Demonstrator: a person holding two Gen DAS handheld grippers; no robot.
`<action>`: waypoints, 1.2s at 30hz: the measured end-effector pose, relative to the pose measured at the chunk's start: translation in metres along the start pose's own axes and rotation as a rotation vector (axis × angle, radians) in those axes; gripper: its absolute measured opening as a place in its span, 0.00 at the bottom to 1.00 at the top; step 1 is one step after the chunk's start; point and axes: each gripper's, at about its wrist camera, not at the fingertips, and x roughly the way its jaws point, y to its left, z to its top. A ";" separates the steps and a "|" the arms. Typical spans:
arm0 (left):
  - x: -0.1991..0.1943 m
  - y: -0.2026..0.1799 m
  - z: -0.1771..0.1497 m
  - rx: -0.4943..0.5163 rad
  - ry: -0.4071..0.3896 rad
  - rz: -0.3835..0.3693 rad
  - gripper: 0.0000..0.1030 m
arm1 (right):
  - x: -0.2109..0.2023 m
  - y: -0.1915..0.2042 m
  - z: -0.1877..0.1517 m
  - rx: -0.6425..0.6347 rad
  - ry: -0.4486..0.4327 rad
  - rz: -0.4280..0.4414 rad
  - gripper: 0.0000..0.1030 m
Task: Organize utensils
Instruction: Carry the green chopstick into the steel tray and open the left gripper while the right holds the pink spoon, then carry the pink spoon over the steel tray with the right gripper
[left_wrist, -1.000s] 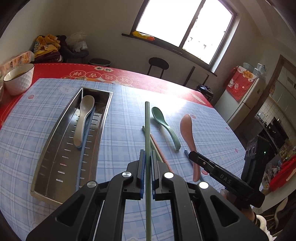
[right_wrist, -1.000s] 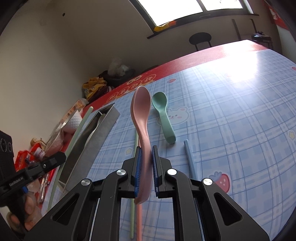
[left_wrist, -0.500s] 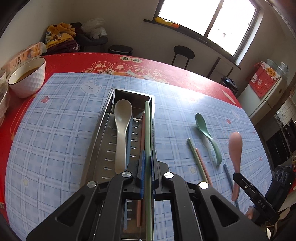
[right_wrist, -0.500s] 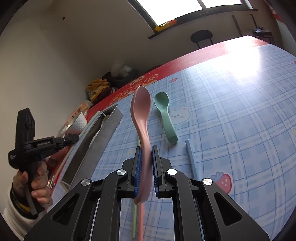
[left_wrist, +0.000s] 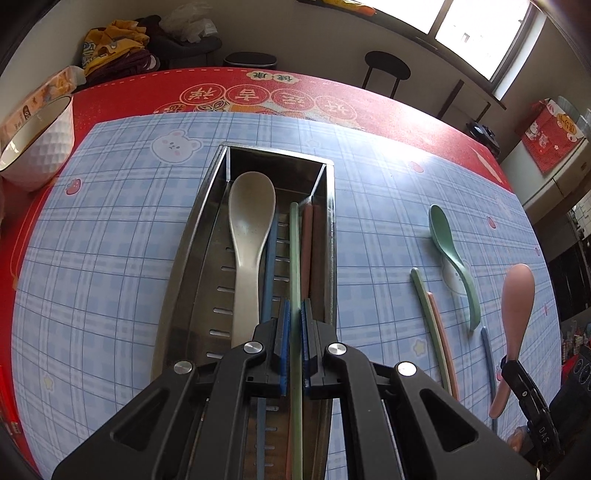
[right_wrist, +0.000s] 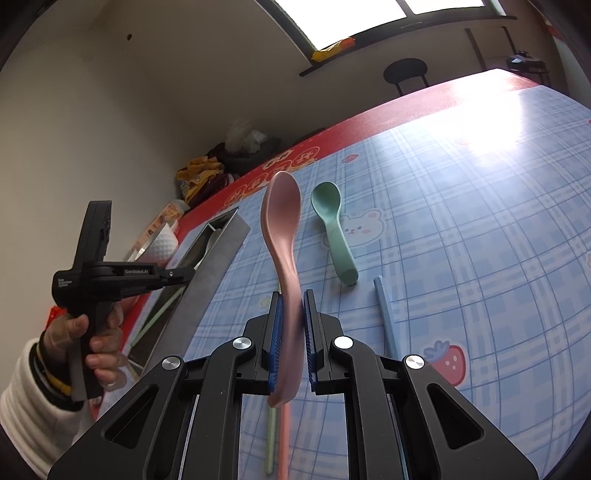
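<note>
My left gripper (left_wrist: 294, 308) is shut on a green chopstick (left_wrist: 294, 251) and holds it lengthwise over the steel utensil tray (left_wrist: 192, 236). The tray holds a beige spoon (left_wrist: 249, 236), a blue chopstick (left_wrist: 269, 266) and a pink chopstick (left_wrist: 307, 243). My right gripper (right_wrist: 293, 302) is shut on a pink spoon (right_wrist: 282, 229), bowl up, above the cloth; it also shows in the left wrist view (left_wrist: 517, 306). A green spoon (right_wrist: 332, 236), a blue chopstick (right_wrist: 386, 314), a green chopstick (left_wrist: 428, 325) and a pink chopstick (left_wrist: 443, 343) lie on the cloth.
A white bowl (left_wrist: 40, 144) stands at the table's far left on the red cover. The blue checked cloth (left_wrist: 110, 229) covers most of the table. A black stool (left_wrist: 386, 72) and a dark bin (left_wrist: 251, 61) stand beyond the far edge.
My left gripper has carried the green chopstick leftward from above the loose utensils to over the tray. The right gripper holds the pink spoon nearly still.
</note>
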 end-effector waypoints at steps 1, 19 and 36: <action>0.001 0.000 0.000 0.000 0.005 0.008 0.06 | 0.000 0.000 0.000 0.002 0.001 0.002 0.11; -0.057 -0.011 -0.037 0.225 -0.259 0.105 0.32 | 0.000 0.000 0.000 0.000 0.007 -0.005 0.11; -0.078 0.048 -0.084 0.169 -0.456 0.206 0.78 | 0.017 0.011 0.002 0.013 0.048 -0.058 0.11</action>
